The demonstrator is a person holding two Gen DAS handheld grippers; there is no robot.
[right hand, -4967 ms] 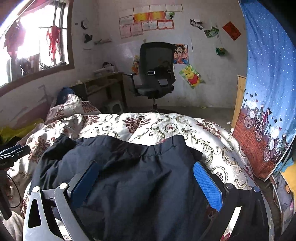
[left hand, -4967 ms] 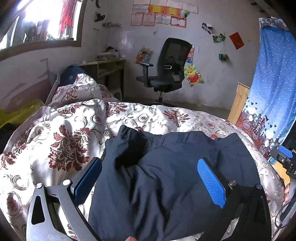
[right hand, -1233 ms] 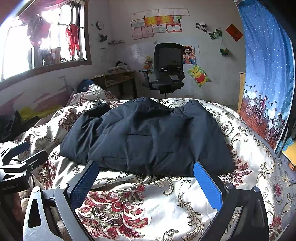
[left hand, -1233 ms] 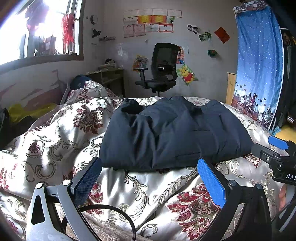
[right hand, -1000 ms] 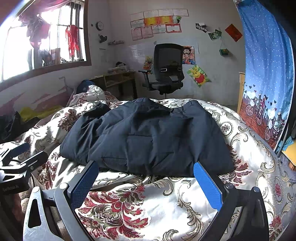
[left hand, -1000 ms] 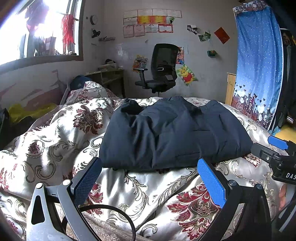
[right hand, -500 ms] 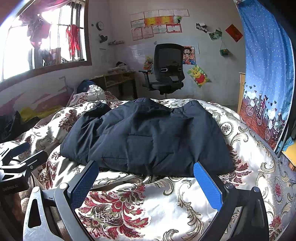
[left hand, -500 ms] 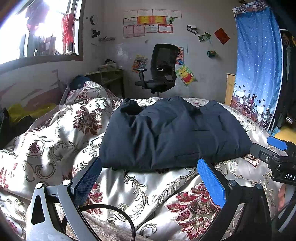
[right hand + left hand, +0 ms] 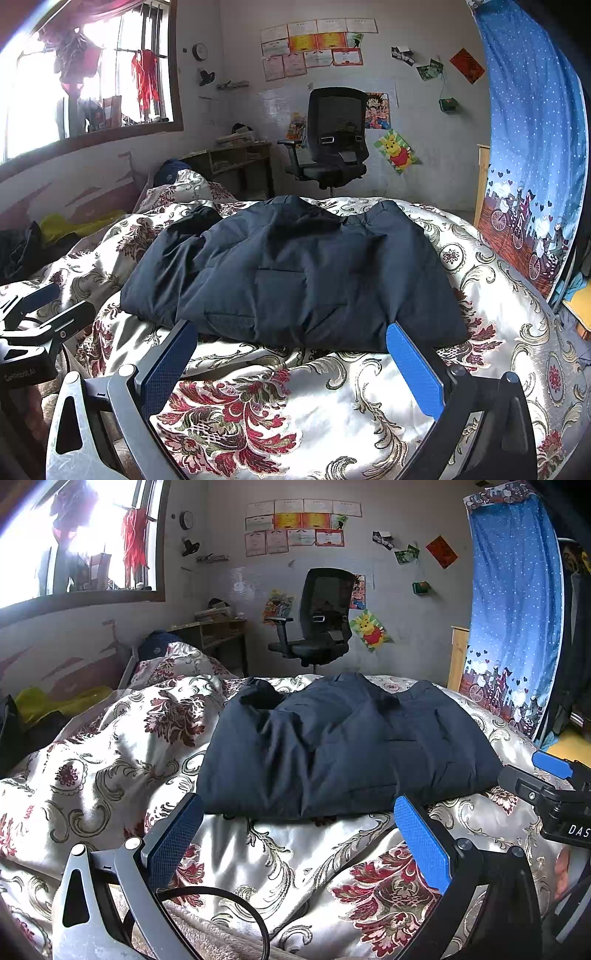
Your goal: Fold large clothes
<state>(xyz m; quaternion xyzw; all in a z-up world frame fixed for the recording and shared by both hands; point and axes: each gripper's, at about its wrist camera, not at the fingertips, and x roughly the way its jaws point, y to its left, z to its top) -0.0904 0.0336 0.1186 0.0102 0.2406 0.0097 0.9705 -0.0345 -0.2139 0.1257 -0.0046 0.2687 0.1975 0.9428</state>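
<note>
A dark navy padded jacket (image 9: 343, 746) lies folded into a rough rectangle on the floral quilt (image 9: 110, 746); it also shows in the right wrist view (image 9: 295, 273). My left gripper (image 9: 299, 834) is open and empty, held back from the jacket's near edge above the quilt. My right gripper (image 9: 291, 354) is open and empty too, just short of the jacket's near edge. Each gripper shows at the side of the other's view, the right one (image 9: 550, 786) and the left one (image 9: 40, 317).
A black office chair (image 9: 317, 627) stands by the far wall beyond the bed. A wooden desk (image 9: 218, 635) is at the back left under the window. A blue curtain (image 9: 513, 620) hangs at the right. A black cable (image 9: 221, 897) loops over the quilt near my left gripper.
Five seconds ago both grippers were over the jacket; they have since drawn back to the bed's near side. In the last second nothing has visibly moved.
</note>
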